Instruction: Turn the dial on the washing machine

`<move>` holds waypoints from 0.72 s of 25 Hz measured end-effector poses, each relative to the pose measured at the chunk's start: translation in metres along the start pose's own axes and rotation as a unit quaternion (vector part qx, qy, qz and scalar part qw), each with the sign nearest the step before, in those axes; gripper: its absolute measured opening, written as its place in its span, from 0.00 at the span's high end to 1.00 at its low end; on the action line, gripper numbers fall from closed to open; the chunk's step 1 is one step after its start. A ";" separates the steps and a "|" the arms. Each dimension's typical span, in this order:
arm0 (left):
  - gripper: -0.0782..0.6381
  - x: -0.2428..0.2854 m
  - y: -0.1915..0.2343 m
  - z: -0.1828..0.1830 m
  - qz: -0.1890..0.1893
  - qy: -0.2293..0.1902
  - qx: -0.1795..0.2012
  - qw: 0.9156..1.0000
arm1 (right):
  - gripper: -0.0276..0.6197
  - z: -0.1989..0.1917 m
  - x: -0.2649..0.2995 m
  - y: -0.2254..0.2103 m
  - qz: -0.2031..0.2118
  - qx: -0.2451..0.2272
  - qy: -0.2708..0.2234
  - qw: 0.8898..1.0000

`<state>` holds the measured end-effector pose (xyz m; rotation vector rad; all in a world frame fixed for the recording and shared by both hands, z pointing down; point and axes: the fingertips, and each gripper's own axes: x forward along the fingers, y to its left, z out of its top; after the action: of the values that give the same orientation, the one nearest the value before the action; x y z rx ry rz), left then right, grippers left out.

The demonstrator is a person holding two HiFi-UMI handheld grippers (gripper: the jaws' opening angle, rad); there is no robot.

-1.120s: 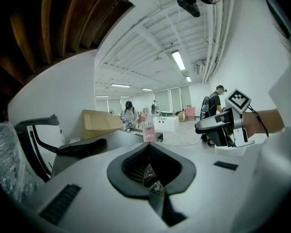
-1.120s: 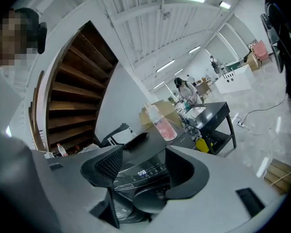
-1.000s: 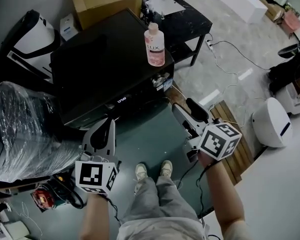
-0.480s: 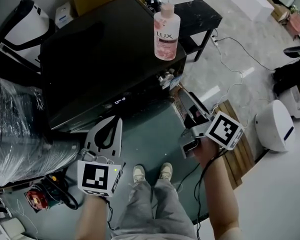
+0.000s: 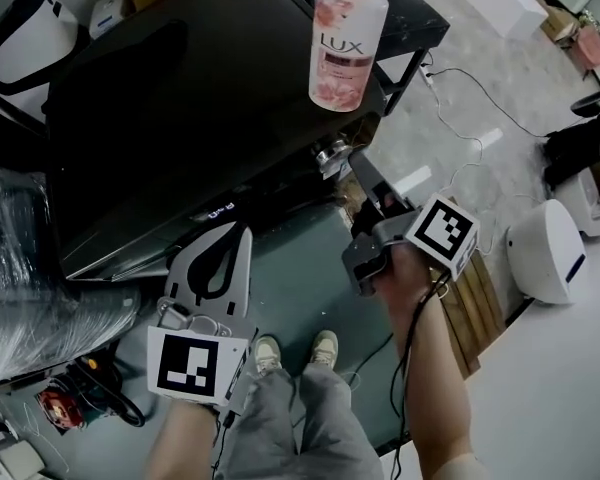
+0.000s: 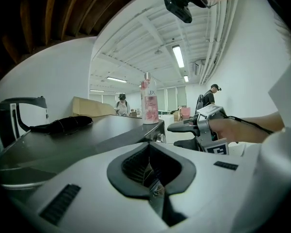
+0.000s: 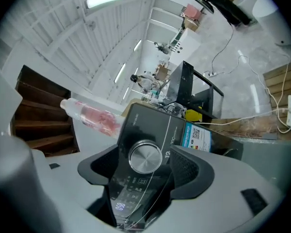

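One silver dial point(image 7: 145, 158) sits at the right end of the washing machine point(image 5: 180, 98) front. It is framed between my right tongs point(image 5: 363, 173), jaws spreading, not touching it. My left tongs point(image 5: 230, 238) are clenched on nothing. One pink bottle point(image 5: 347, 43) on top reads LUX — the machine's lit digits point(image 7: 120, 206) are too blurred to read.

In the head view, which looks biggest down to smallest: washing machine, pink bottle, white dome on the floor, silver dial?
washing machine
pink bottle and white dome: roughly alike; the bottle is nearer the camera, so unranked
silver dial
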<state>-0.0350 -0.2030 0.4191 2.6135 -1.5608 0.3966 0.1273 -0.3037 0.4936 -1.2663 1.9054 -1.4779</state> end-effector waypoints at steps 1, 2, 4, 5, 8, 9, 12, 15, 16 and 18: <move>0.86 0.003 0.001 -0.003 0.000 -0.002 0.001 1.000 | 0.44 -0.001 0.006 -0.003 0.002 0.009 0.001 1.000; 0.86 0.004 0.001 -0.008 -0.001 -0.003 0.005 1.000 | 0.44 -0.003 0.011 -0.007 0.003 0.023 0.002 1.000; 0.86 0.009 -0.002 -0.015 -0.002 -0.001 -0.010 1.000 | 0.44 -0.007 0.018 -0.014 0.004 0.059 0.003 0.998; 0.86 0.011 -0.005 -0.017 -0.002 0.001 -0.027 1.000 | 0.44 -0.008 0.021 -0.018 0.007 0.080 0.003 0.997; 0.86 0.016 -0.005 -0.024 -0.004 0.007 -0.040 0.999 | 0.42 -0.011 0.027 -0.021 0.021 0.129 -0.001 0.991; 0.86 0.016 -0.004 -0.027 -0.005 0.007 -0.033 0.999 | 0.42 -0.013 0.028 -0.020 0.025 0.140 -0.002 0.990; 0.86 0.017 -0.001 -0.034 -0.009 0.010 -0.027 1.000 | 0.42 -0.017 0.031 -0.017 0.041 0.170 0.002 0.985; 0.86 0.016 0.005 -0.040 -0.010 0.011 -0.012 1.000 | 0.42 -0.020 0.037 -0.015 0.050 0.187 0.003 0.981; 0.86 0.016 0.006 -0.041 -0.009 0.011 -0.013 1.000 | 0.42 -0.021 0.038 -0.014 0.054 0.193 0.003 0.980; 0.86 0.015 0.010 -0.042 -0.007 0.011 -0.013 1.000 | 0.43 -0.021 0.040 -0.011 0.062 0.202 0.001 0.977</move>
<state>-0.0443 -0.2125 0.4633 2.5886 -1.5306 0.3999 0.0954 -0.3267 0.5193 -0.9417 1.5466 -1.6878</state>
